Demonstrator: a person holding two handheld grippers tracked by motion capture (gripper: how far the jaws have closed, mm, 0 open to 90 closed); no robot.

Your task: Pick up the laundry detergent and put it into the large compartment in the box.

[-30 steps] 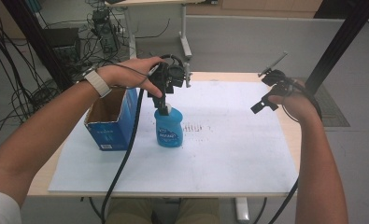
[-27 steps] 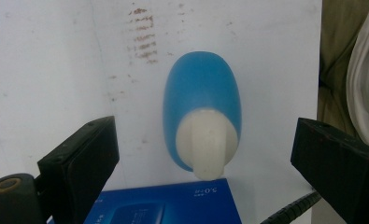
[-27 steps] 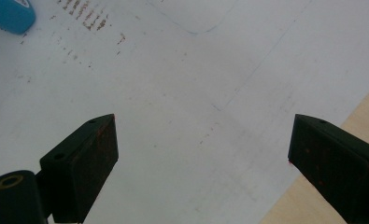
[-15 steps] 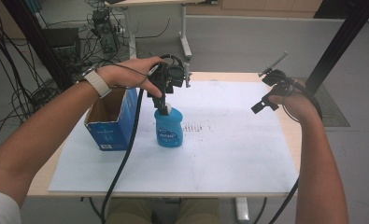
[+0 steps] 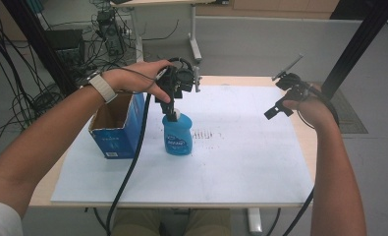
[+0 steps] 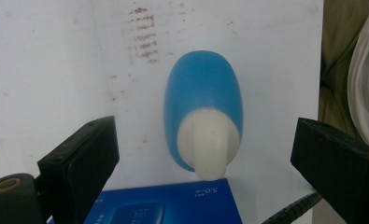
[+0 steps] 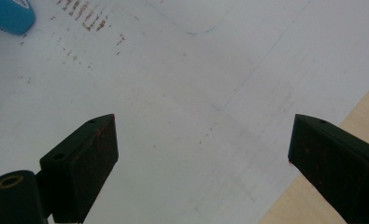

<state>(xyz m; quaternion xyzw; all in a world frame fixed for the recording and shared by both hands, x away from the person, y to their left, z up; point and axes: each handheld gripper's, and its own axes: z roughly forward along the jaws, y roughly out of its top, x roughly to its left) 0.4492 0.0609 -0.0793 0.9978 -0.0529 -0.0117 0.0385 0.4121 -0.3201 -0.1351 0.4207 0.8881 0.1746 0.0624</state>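
1. Table (image 5: 260, 187): a white sheet covers most of the top. An open blue cardboard box (image 5: 114, 129) stands at the person's left, and a blue bottle (image 5: 177, 132) stands upright just beside the box's right wall.

2. Blue bottle: its long axis is vertical, with the white cap (image 5: 174, 115) at the top. The bottle rests on the sheet with nothing gripping it.

3. Left gripper (image 5: 171, 109): it hangs directly above the cap and points straight down along the bottle's axis. In the high view it sits so close over the cap that contact cannot be ruled out there.

4. Left gripper view: the bottle (image 6: 203, 93) is seen end-on, and its cap (image 6: 209, 142) lies midway between the two black jaws. The jaws stand wide apart with clear space on both sides of the cap. This settles that nothing is clamped. The blue box (image 6: 163, 205) appears at the bottom edge.

5. Right gripper (image 5: 276, 109): it is held well apart from the bottle, over the table's right side, so the left is plainly the nearer tool. The right gripper view shows its jaws spread over bare sheet, with a corner of the bottle (image 7: 9, 16) at top left.

6. Judgement: the coming move looks like a straight descent, then a closing on the cap or neck.
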